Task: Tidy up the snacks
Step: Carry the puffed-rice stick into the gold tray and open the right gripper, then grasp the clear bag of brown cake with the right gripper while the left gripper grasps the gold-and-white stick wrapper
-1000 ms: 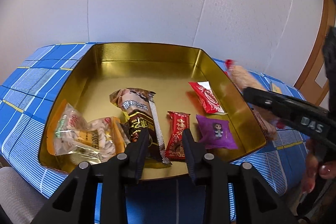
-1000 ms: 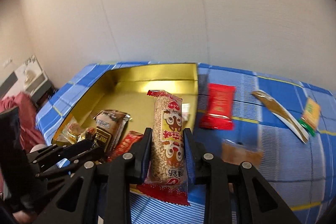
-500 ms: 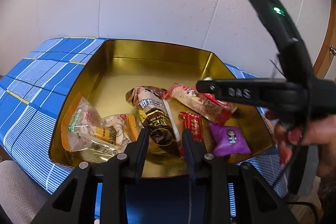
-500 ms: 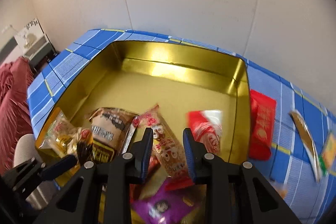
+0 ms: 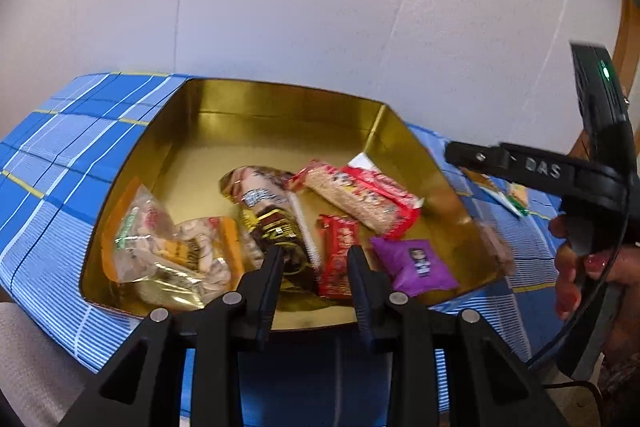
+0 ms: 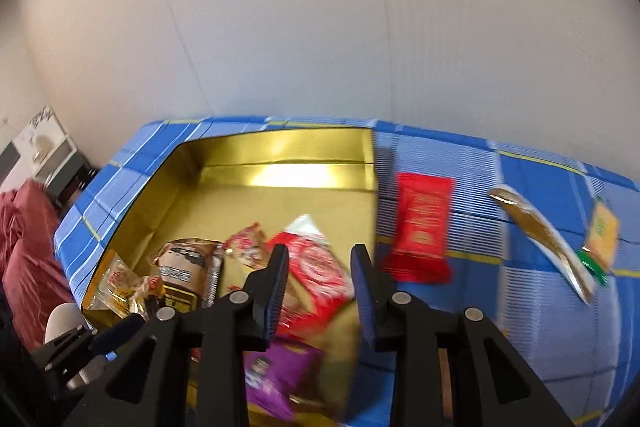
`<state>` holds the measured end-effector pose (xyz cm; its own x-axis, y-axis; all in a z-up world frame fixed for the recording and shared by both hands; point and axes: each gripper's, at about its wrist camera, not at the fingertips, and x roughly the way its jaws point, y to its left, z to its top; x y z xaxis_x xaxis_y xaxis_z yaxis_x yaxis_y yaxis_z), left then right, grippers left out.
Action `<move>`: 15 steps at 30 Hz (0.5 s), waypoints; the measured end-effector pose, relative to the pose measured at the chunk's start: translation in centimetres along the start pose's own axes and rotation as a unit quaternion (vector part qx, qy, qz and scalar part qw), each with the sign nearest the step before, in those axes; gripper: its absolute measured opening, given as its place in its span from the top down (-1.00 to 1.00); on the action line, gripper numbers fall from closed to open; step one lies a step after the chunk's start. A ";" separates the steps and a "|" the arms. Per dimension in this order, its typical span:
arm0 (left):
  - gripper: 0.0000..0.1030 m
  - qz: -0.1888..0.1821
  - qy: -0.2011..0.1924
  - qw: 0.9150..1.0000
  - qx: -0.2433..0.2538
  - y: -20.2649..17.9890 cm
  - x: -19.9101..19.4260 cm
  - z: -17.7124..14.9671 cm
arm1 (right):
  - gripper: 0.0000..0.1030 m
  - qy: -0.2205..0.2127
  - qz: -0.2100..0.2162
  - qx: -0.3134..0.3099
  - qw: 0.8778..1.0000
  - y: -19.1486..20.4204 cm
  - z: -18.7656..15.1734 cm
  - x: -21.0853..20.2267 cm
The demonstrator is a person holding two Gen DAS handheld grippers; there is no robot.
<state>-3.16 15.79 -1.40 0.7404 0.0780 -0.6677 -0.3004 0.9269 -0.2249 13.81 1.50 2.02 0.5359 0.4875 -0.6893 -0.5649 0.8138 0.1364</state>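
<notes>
The gold tin is set on a blue plaid cloth, and a long rice-crisp bar in red-ended wrap is seen lying inside it, slanted across a red packet, with a purple sachet, a small red bar, a brown-wrapped bar and a clear bag of white sweets beside it. The right gripper has just been opening; its jaws are parted a little and nothing is held between them, the bar having been let go into the tin. The left gripper is held over the tin's near edge, jaws slightly apart and empty. What is judged to come next is a pick from the cloth: a red packet is left just outside the tin's right wall, ahead and to the right of the right jaws, its long axis running away from them, so it can be taken across its narrow width. A gold stick sachet and a small orange-and-green packet lie farther right. The right hand is plainly the nearer.
</notes>
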 end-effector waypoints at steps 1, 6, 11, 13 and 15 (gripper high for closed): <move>0.36 -0.003 -0.001 1.000 0.005 -0.4 -0.1 0.0 | 0.15 -0.009 -0.005 0.009 1.000 -0.9 -0.3 -0.9; 0.36 -0.021 -0.002 0.999 0.024 -1.7 -0.3 -0.2 | 0.00 -0.029 -0.047 0.045 0.998 -4.9 -2.3 -3.9; 0.36 -0.035 0.007 0.998 0.049 -3.2 0.0 -0.8 | -0.18 -0.011 -0.085 0.082 0.993 -8.8 -5.7 -5.1; 0.36 -0.038 0.009 0.998 0.056 -3.7 0.0 -1.1 | -0.23 0.000 -0.086 0.092 0.992 -9.4 -6.7 -4.8; 0.36 -0.041 0.006 0.997 0.062 -4.1 -0.3 -1.2 | -0.28 0.010 -0.088 0.097 0.991 -9.5 -7.6 -4.4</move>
<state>-2.92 11.56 -1.15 0.7524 -0.0029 -0.6587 -0.1626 0.9682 -0.1900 12.08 -10.71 -1.64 0.6018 0.3285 -0.7280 -0.3319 0.9319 0.1461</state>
